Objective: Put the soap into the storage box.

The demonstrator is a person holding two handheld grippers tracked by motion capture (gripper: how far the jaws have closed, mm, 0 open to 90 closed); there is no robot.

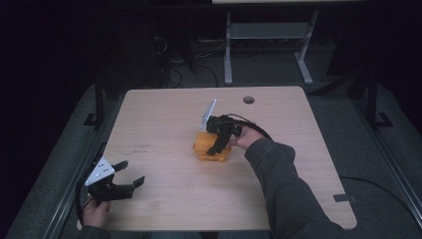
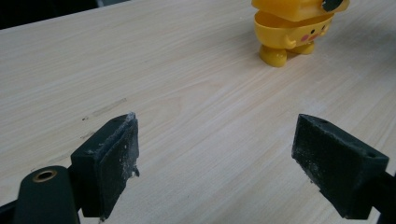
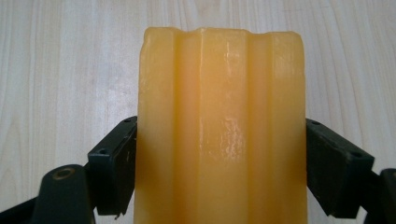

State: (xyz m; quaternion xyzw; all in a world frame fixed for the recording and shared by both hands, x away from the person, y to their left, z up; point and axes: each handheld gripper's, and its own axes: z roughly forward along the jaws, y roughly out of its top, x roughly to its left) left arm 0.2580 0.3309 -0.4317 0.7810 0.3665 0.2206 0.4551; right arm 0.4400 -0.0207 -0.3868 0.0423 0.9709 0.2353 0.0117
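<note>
A yellow toy container (image 1: 205,144) with small feet and a face stands near the middle of the wooden table (image 1: 164,114). My right gripper (image 1: 219,144) reaches down onto it from above, and its jaws press both sides of the ribbed yellow lid (image 3: 219,93). In the left gripper view the container (image 2: 292,32) stands far off, its lid part sitting slightly off the body. My left gripper (image 1: 130,173) rests low at the table's front left, wide open (image 2: 215,163), with only bare wood between its fingers.
A round cable hole (image 1: 248,99) sits near the table's far edge. Behind the table, a grey desk frame (image 1: 263,35) and cables lie on the dark floor. The table's left edge is close to my left hand.
</note>
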